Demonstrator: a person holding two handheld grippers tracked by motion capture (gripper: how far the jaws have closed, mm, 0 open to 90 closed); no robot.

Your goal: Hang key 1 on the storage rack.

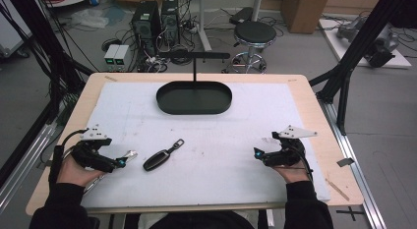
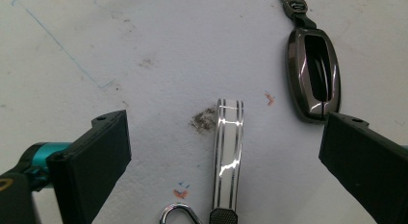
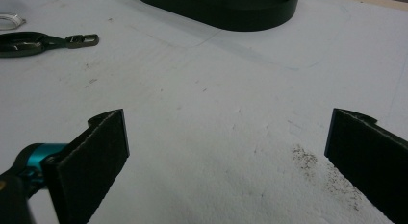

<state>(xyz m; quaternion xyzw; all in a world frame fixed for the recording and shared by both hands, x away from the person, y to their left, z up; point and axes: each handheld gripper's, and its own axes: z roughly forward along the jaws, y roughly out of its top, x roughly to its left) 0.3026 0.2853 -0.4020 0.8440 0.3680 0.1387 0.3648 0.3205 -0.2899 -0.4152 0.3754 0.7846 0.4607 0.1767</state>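
Observation:
A dark metallic key fob (image 1: pixel 158 159) with a clip on its end lies on the white mat (image 1: pixel 216 140), left of centre. A shiny silver key strap (image 1: pixel 130 155) lies just left of it. My left gripper (image 1: pixel 119 163) is open and low over the mat. In the left gripper view the silver strap (image 2: pixel 227 152) lies between the spread jaws without touching them, and the key fob (image 2: pixel 313 75) lies beyond the right jaw. My right gripper (image 1: pixel 257 154) is open at the right with only bare mat between its jaws (image 3: pixel 226 132). Its view has the key fob (image 3: pixel 29 43) far off at the upper left.
A black oval tray (image 1: pixel 194 98) with a T-shaped stand (image 1: pixel 195 57) sits at the back middle of the mat, and its wall (image 3: pixel 226 15) faces the right gripper. The wooden table edge (image 1: pixel 324 140) runs along the right. A stool and computers stand on the floor beyond.

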